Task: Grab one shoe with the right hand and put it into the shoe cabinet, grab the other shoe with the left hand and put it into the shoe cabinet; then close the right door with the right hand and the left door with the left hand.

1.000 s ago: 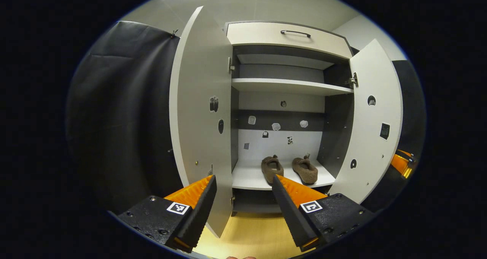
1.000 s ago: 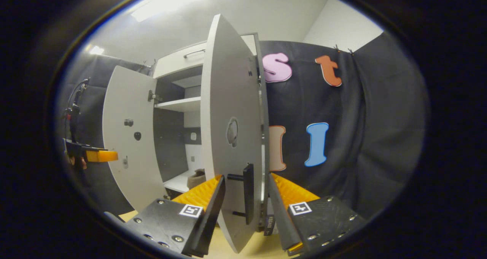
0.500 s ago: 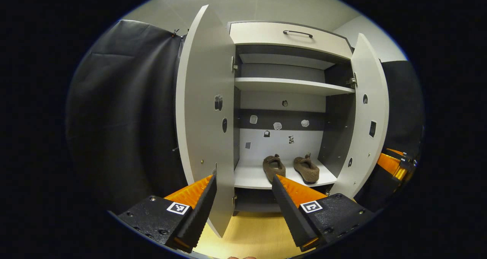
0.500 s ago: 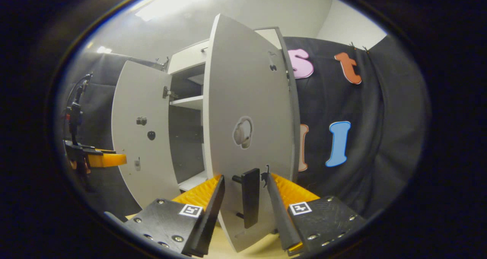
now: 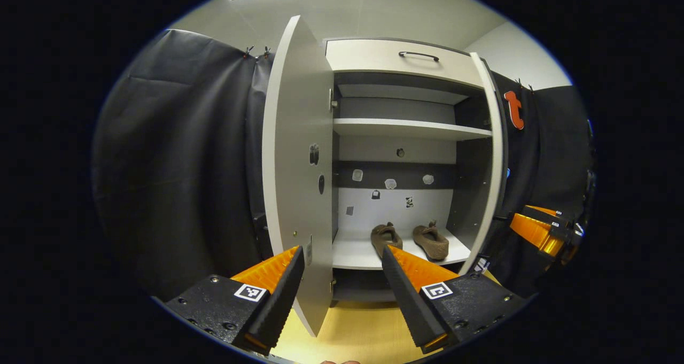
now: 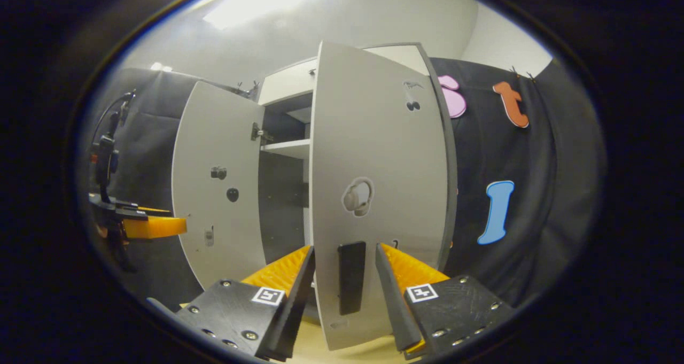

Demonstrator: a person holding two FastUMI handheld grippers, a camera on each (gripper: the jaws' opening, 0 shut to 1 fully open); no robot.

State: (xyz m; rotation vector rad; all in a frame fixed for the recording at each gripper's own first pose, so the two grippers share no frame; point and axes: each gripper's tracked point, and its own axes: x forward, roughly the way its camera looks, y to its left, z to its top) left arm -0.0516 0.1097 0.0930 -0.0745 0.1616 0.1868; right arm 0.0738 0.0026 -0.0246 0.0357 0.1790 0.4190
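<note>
Swung further toward the cabinet since the earlier frames, the right door (image 6: 379,193) now presents its outer face almost square to the right gripper (image 6: 343,270), and in the left gripper view it shows as a thin edge (image 5: 494,161) at the cabinet's right side. Both shoes (image 5: 410,239) sit side by side on the lower shelf (image 5: 352,252), beyond the left gripper's fingertips, so the stowing steps are judged complete. The step in hand is closing the right door. The right gripper's fingers stand apart, one on either side of the dark door handle (image 6: 351,276); contact with the handle or the panel cannot be confirmed. The left gripper (image 5: 342,270) hangs with its fingers spread wide and nothing held, the lower edge of the left door (image 5: 296,182) rising between them. That door stands well open. Next, the right door needs a steady push until it seats against the cabinet frame; the left gripper then has to get outside the left door's free edge and press it shut.
</note>
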